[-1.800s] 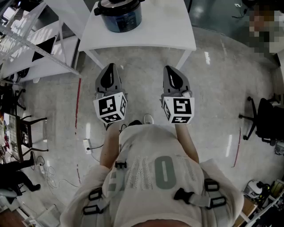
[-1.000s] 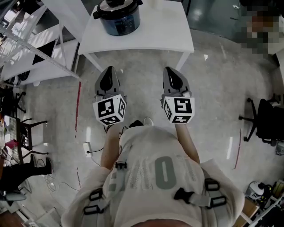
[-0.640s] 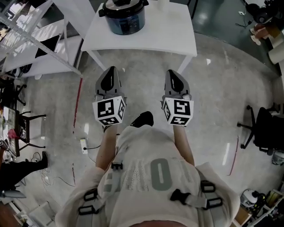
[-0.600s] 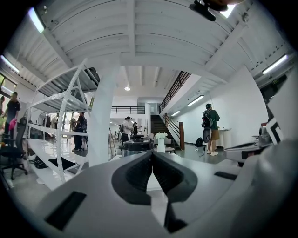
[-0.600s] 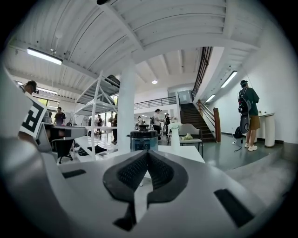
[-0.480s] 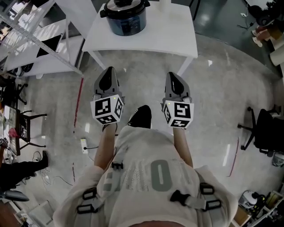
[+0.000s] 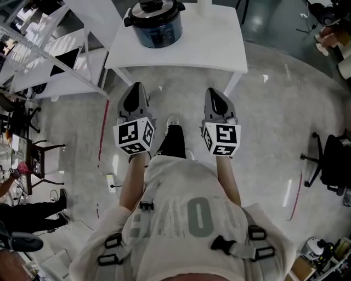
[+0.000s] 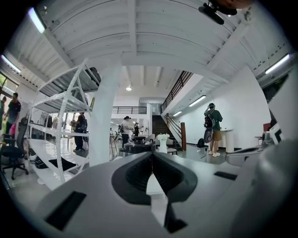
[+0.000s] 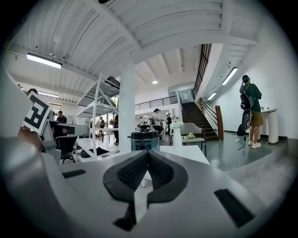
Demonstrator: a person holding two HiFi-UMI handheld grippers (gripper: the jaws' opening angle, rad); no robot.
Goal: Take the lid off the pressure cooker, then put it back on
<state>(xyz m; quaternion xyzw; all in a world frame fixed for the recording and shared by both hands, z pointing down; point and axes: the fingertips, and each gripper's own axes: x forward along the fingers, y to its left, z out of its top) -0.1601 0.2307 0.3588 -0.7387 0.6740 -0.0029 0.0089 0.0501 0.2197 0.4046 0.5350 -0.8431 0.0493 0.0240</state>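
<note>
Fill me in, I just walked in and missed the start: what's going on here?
A person stands on the floor a little short of a white table, with a gripper in each hand. The left gripper and the right gripper are both shut and empty, held level and pointing toward the table. The pressure cooker sits on the table with its lid on. Neither gripper has reached it yet.

A white rectangular tabletop (image 7: 214,46) stands on the grey polished floor (image 7: 263,126). On it, close to the left edge, sits a round dark blue pressure cooker (image 7: 158,32) with its black lid (image 7: 155,10) in place. A slim white upright object (image 7: 204,5) stands to the cooker's right, apart from it, farther back.
</note>
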